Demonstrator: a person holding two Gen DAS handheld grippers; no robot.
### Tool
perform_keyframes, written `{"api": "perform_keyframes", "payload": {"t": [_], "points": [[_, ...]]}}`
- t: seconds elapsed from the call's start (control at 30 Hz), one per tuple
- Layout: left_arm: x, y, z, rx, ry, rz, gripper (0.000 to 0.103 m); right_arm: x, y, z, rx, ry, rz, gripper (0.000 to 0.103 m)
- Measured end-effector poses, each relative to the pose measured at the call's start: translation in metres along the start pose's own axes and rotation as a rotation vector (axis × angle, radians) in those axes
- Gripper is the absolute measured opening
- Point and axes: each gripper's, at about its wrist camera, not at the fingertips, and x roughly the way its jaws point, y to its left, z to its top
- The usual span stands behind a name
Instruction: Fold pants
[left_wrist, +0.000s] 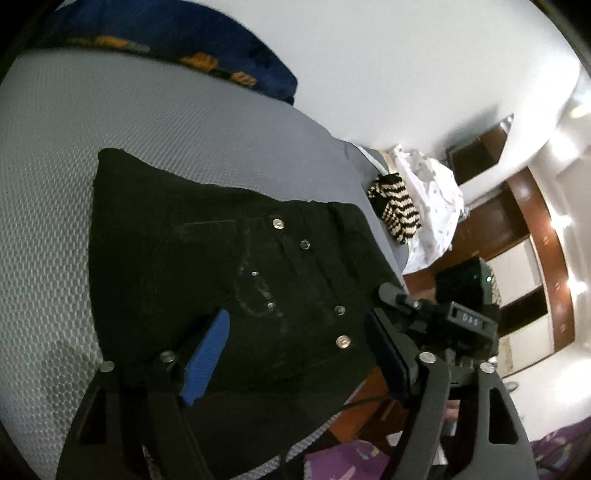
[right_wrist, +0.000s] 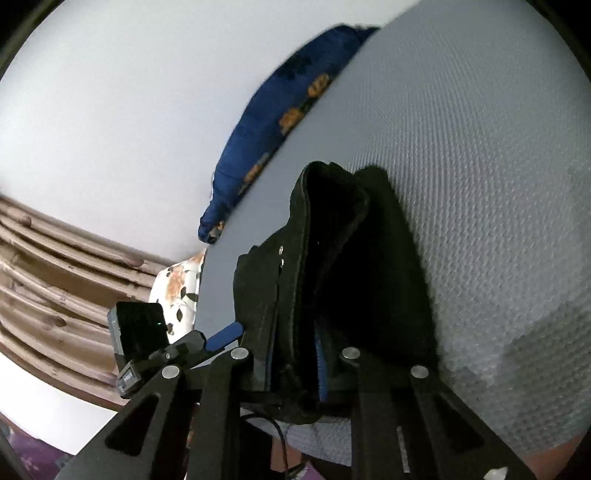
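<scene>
Right gripper (right_wrist: 295, 365): jaws drawn close together, pinching a bunched edge of the black pants (right_wrist: 332, 266) between the blue pads (right_wrist: 320, 373); cloth rises in a ridge from the pinch.

Left gripper (left_wrist: 295, 354): jaws spread wide over the waistband end, pads astride the fly buttons (left_wrist: 342, 341); whether a pad touches cloth cannot be told, and nothing is pinched.

Pants: lying partly folded on the grey textured mattress (left_wrist: 55, 221), waistband toward its near edge.

Step in hand, as judged: taking hold of the waist end for a further fold. Done well, the left jaws would close on all layers at the edge, level with the right pinch, so both corners lift together without dragging.

Surroundings: blue patterned pillow (right_wrist: 258, 140) at the far side; striped garment (left_wrist: 395, 206) on a white cloth beyond.
</scene>
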Motion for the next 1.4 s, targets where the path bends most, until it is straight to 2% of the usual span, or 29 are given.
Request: {"api": "perform_keyframes", "payload": {"t": [0.1,0.2,0.4,0.5,0.6,0.67,0.77,0.83,0.9,0.97,1.0,1.07,1.1,1.17,1.4], "points": [[0.009,0.008,-0.004,-0.016,0.016,-0.004,0.08,-0.011,-0.028,-0.002,0.07,-0.03,-0.001,0.014],[0.018,0.015,-0.009,-0.022,0.013,0.002,0.08,-0.008,-0.054,-0.012,0.135,-0.022,0.016,0.014],[0.02,0.004,-0.008,0.023,-0.01,0.052,0.08,-0.011,-0.038,-0.006,0.097,-0.045,0.045,0.014],[0.02,0.008,-0.007,0.066,-0.04,0.121,0.08,-0.008,-0.042,-0.006,0.096,-0.036,0.045,0.014],[0.018,0.017,-0.01,0.038,-0.07,0.081,0.08,0.002,-0.067,-0.013,0.167,-0.005,0.055,0.013],[0.02,0.014,-0.013,0.083,-0.073,0.106,0.08,0.003,-0.069,-0.014,0.189,-0.005,0.068,0.014],[0.018,-0.001,-0.017,0.158,-0.085,0.181,0.08,0.0,-0.056,-0.013,0.163,-0.021,0.073,0.014],[0.012,-0.011,-0.018,0.203,-0.136,0.245,0.08,-0.002,-0.05,-0.013,0.168,-0.032,0.095,0.015],[0.002,-0.012,-0.016,0.203,-0.189,0.303,0.08,0.0,-0.047,-0.014,0.179,-0.037,0.124,0.015],[-0.004,-0.006,-0.013,0.193,-0.215,0.343,0.08,0.007,-0.051,-0.017,0.174,-0.023,0.092,0.015],[-0.002,0.0,-0.01,0.189,-0.201,0.387,0.08,0.012,-0.059,-0.019,0.196,-0.007,0.079,0.014],[0.004,0.012,-0.008,0.16,-0.153,0.443,0.08,0.018,-0.071,-0.022,0.252,0.0,0.116,0.013],[0.006,0.015,-0.008,0.147,-0.143,0.457,0.08,0.02,-0.068,-0.022,0.245,0.004,0.107,0.013],[0.005,0.019,-0.01,0.135,-0.153,0.492,0.08,0.02,-0.056,-0.02,0.188,0.007,0.054,0.014],[0.004,0.018,-0.016,0.191,-0.169,0.609,0.08,0.02,-0.056,-0.02,0.196,-0.001,0.028,0.014]]}}
